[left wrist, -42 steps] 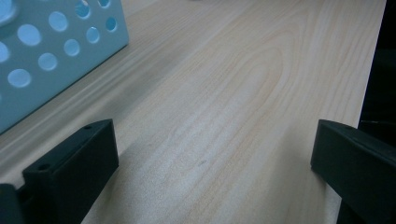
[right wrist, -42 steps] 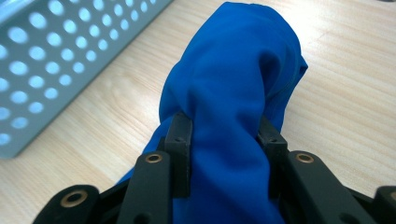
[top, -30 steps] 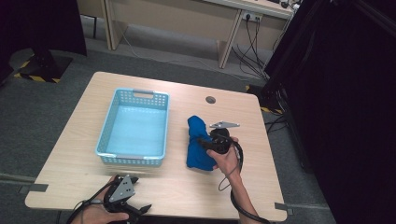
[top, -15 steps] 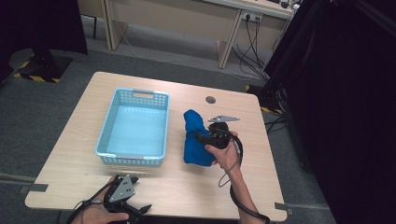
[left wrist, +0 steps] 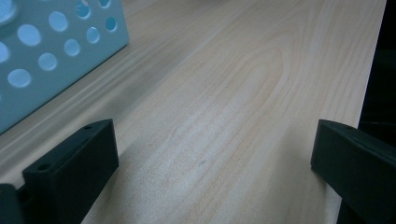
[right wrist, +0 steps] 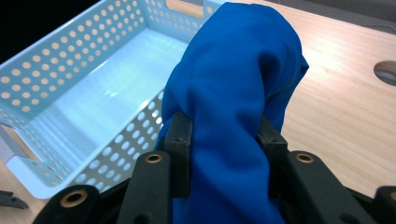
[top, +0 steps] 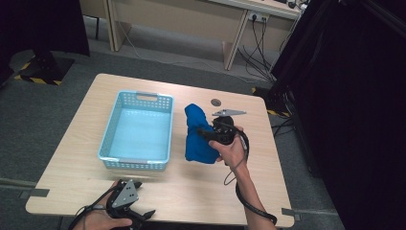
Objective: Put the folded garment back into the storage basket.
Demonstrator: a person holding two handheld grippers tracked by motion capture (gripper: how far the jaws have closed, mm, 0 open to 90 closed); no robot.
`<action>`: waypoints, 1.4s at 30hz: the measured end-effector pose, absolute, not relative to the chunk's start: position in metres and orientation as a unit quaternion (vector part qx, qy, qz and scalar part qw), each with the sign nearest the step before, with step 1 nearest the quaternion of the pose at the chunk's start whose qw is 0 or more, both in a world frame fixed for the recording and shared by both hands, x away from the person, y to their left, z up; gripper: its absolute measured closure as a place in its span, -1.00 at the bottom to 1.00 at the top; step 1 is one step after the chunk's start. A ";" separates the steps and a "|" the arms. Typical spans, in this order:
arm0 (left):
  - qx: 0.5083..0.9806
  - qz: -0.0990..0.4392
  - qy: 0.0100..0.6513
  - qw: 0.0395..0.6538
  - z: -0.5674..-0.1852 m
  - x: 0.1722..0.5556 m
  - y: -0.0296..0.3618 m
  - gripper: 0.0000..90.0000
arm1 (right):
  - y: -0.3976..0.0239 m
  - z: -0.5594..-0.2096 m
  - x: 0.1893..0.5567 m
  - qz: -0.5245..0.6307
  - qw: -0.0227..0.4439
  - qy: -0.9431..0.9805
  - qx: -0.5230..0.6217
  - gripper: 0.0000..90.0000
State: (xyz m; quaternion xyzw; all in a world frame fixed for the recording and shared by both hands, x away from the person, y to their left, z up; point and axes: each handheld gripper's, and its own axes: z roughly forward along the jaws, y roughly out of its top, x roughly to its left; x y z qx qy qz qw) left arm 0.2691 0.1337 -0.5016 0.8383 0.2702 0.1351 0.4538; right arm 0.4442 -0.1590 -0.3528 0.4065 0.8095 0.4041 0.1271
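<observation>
Gripping the blue cloth point(right wrist: 238, 98) between the jaws of the right gripper point(right wrist: 224, 140), clamped tight on a bunched fold, with the rest of the fabric humping up ahead and draping down. Having shifted leftward across the table point(top: 268, 158) over the last second, now sitting with the cloth point(top: 198, 134) just beside the right wall of the basket point(top: 139, 127), bunched taller and narrower than a moment ago and apparently partly lifted, though the lower edge seems to be touching the wood; hard to tell exactly. Suggesting a carry toward the basket point(right wrist: 70, 84), which is lying empty, so probably only a lift over the rim and a release remaining. Resting low at the near edge, the left gripper point(top: 127, 203) unchanged from a second ago, jaws point(left wrist: 215, 154) standing wide apart over bare wood, holding nothing, with the basket's perforated wall point(left wrist: 51, 51) close by on one side.
</observation>
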 end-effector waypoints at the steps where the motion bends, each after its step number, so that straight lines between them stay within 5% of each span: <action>1: 0.838 0.135 0.270 0.454 -0.502 0.269 0.134 -1.00 | -0.157 -0.352 0.444 0.405 0.127 0.810 0.404 0.46; 42: 0.838 0.136 0.270 0.454 -0.502 0.269 0.134 -1.00 | -0.064 -0.321 0.462 0.409 0.090 0.830 0.367 0.46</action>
